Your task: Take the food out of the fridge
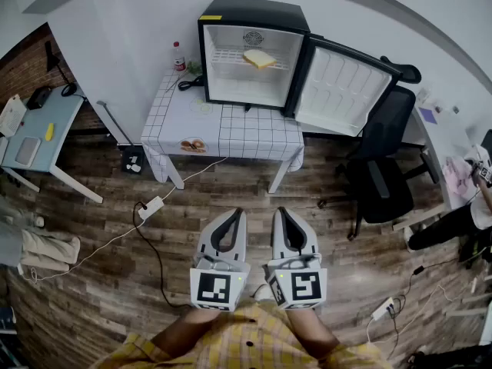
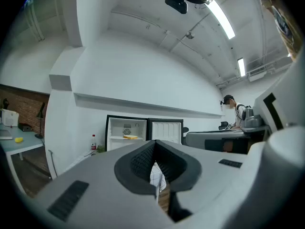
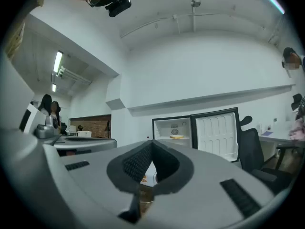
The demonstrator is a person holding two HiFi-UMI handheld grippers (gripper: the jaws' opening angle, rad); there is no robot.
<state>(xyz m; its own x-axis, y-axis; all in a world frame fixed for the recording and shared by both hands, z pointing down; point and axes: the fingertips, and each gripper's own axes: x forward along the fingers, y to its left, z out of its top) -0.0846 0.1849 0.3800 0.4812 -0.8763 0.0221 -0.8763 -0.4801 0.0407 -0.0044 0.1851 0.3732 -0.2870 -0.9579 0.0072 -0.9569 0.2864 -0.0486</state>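
A black mini fridge [image 1: 254,52] stands on a table with a white checked cloth [image 1: 231,129], its door [image 1: 342,91] swung open to the right. A yellow slice of food [image 1: 260,58] lies on the wire shelf inside. Both gripper views show the food far ahead, small, in the left gripper view [image 2: 130,137] and the right gripper view [image 3: 177,137]. My left gripper [image 1: 234,214] and right gripper [image 1: 281,212] hang side by side over the wooden floor, well short of the table. Each is shut with nothing between its jaws.
A black office chair [image 1: 384,175] stands to the right of the table, under the open door. A power strip [image 1: 151,206] and cables lie on the floor on the left. A red-capped bottle [image 1: 178,56] stands beside the fridge. A desk [image 1: 38,133] is far left, a person [image 1: 461,221] far right.
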